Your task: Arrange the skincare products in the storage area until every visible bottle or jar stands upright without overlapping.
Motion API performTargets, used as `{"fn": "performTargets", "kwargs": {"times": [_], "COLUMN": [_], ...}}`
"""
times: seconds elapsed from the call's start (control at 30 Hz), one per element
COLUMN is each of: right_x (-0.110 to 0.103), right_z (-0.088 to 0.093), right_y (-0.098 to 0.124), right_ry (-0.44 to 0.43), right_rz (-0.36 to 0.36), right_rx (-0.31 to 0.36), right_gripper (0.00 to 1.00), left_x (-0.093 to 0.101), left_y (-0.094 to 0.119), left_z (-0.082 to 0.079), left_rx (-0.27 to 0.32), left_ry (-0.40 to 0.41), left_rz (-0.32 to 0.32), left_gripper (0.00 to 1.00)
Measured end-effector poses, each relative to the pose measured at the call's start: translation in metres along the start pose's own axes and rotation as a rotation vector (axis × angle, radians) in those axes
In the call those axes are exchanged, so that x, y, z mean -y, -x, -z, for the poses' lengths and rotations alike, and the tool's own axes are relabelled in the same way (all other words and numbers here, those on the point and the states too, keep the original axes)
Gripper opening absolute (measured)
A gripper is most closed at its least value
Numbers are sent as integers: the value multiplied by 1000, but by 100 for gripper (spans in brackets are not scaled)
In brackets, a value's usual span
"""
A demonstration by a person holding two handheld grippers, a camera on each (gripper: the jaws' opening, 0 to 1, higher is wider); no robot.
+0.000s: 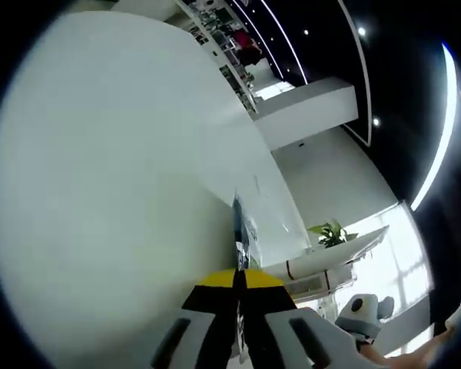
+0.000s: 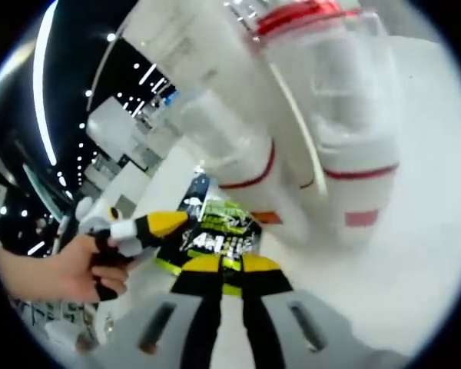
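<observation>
Right gripper view: right gripper fingers clenched on a sachet; left gripper fingers pinch a sachet edge-on.

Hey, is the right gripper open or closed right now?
Shut. In the right gripper view the right gripper has its yellow-tipped jaws pressed on a dark packet with green print.

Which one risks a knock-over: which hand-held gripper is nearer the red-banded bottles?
Right, seemingly. The right hand-held gripper, shut on the packet, sits just before the bottles. The left hand-held gripper holds the packet's other edge, off to their side.
</observation>
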State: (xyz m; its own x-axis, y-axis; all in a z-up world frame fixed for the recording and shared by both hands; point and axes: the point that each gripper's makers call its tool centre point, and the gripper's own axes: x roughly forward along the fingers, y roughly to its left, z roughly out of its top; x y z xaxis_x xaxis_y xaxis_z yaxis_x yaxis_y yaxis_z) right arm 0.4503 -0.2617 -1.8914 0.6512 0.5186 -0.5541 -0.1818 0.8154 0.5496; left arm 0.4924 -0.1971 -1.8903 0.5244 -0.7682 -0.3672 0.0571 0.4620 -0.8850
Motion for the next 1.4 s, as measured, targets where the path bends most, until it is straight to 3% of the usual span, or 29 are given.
{"fn": "performTargets", "kwargs": {"times": [0.37, 0.53, 0.67, 0.9, 1.1, 1.4], "right_x": [-3, 1, 5, 5, -4, -30], "right_z": [8, 10, 10, 10, 1, -2], "right_y": [-5, -2, -3, -3, -1, 20], "right_ry": [75, 59, 68, 72, 84, 144], "right_rz": [14, 40, 58, 72, 60, -16], "right_rx": [-31, -40, -44, -39, -11, 12], "right_gripper": [10, 7, 3, 3, 14, 22], "left_x": [-6, -4, 0, 1, 10, 14], "left_y": [-1, 0, 7, 33, 64, 111], "left_z": [5, 8, 3, -7, -9, 2], "left_rx": [-26, -53, -54, -58, -58, -32], "left_ry": [-45, -48, -107, -186, -276, -341], "left_rz": [-35, -34, -46, -60, -48, -58], "left_gripper": [2, 3, 14, 18, 22, 25]}}
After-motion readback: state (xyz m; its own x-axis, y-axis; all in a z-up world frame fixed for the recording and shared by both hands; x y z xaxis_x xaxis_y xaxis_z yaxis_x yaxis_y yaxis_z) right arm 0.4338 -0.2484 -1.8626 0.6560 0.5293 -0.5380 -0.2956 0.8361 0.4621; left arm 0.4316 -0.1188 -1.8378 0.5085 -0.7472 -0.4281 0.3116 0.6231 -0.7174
